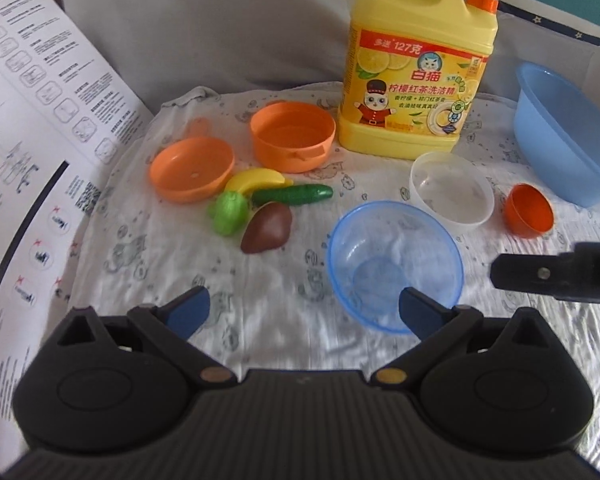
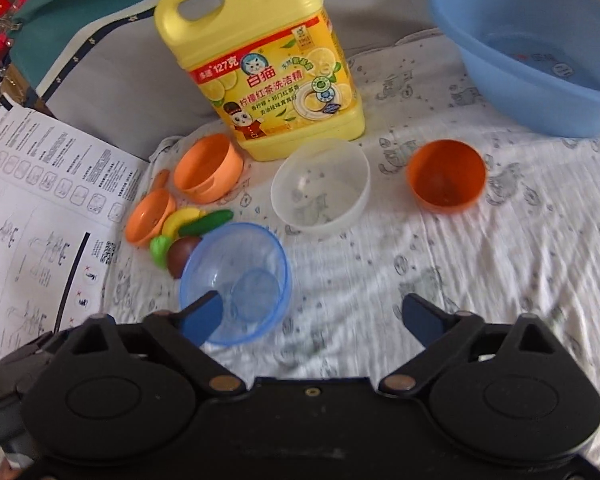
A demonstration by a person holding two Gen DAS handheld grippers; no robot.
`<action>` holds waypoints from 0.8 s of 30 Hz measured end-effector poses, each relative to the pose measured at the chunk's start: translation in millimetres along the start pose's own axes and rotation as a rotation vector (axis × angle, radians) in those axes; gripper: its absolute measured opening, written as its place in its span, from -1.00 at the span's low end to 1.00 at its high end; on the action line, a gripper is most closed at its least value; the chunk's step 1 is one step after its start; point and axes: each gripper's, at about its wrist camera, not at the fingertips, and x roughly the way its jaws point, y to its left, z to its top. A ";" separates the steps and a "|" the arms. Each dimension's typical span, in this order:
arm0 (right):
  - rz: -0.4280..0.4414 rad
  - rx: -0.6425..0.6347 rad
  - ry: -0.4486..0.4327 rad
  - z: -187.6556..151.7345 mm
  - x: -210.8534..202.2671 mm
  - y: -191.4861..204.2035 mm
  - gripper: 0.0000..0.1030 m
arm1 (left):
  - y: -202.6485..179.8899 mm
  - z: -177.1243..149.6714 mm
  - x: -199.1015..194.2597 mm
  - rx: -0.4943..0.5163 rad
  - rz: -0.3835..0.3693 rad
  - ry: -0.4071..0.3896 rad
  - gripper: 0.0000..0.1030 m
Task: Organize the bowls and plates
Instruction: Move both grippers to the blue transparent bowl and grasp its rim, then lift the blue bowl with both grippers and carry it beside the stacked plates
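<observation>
A clear blue bowl (image 1: 394,266) (image 2: 236,282) stands on the patterned cloth, with a clear white bowl (image 1: 452,192) (image 2: 320,186) behind it and a small orange bowl (image 1: 530,210) (image 2: 446,176) to the right. An orange pot (image 1: 294,136) (image 2: 208,168) and an orange pan (image 1: 192,174) (image 2: 150,218) lie at the left. My left gripper (image 1: 304,312) is open and empty, its right finger over the blue bowl's near rim. My right gripper (image 2: 314,318) is open and empty, its left finger over the blue bowl; it also shows at the right of the left wrist view (image 1: 496,270).
A yellow detergent jug (image 1: 418,68) (image 2: 260,68) stands at the back. A large blue basin (image 1: 568,132) (image 2: 532,48) is at the right. Toy banana (image 1: 256,180), cucumber (image 1: 294,195), green vegetable (image 1: 228,213) and brown fruit (image 1: 268,228) lie left of the blue bowl. An instruction sheet (image 1: 28,128) (image 2: 40,208) lies at the left.
</observation>
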 end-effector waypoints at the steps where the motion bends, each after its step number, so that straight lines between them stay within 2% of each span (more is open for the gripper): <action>1: 0.004 -0.002 0.004 1.8 4.9 1.9 0.63 | -0.6 1.6 3.4 0.004 -0.002 0.000 0.94; 2: 0.010 -0.003 0.007 2.9 10.1 3.8 0.56 | -1.5 3.2 6.8 0.009 -0.007 -0.001 0.86; 4: 0.019 -0.003 0.020 5.0 20.6 6.0 0.25 | -3.4 5.8 12.6 0.019 -0.014 -0.001 0.76; 5: 0.023 -0.004 0.027 5.8 25.8 7.1 0.17 | -4.7 7.0 14.9 0.023 -0.015 -0.003 0.68; 7: 0.027 -0.005 0.039 6.1 35.5 9.6 -0.18 | -6.9 9.0 20.1 0.032 -0.025 -0.004 0.50; 13: 0.057 -0.004 0.047 6.2 50.0 12.9 -0.63 | -15.8 10.4 33.3 0.056 -0.080 0.021 -0.21; 14: 0.061 -0.003 0.051 6.0 51.1 13.5 -0.66 | -17.4 10.2 34.6 0.059 -0.088 0.024 -0.36; 15: 0.065 -0.003 0.054 5.5 51.6 13.2 -0.68 | -19.0 9.9 35.3 0.061 -0.095 0.027 -0.40; 24: 0.052 0.014 0.053 -2.4 36.9 7.6 -0.68 | -29.0 3.9 25.1 0.055 -0.102 0.031 -0.42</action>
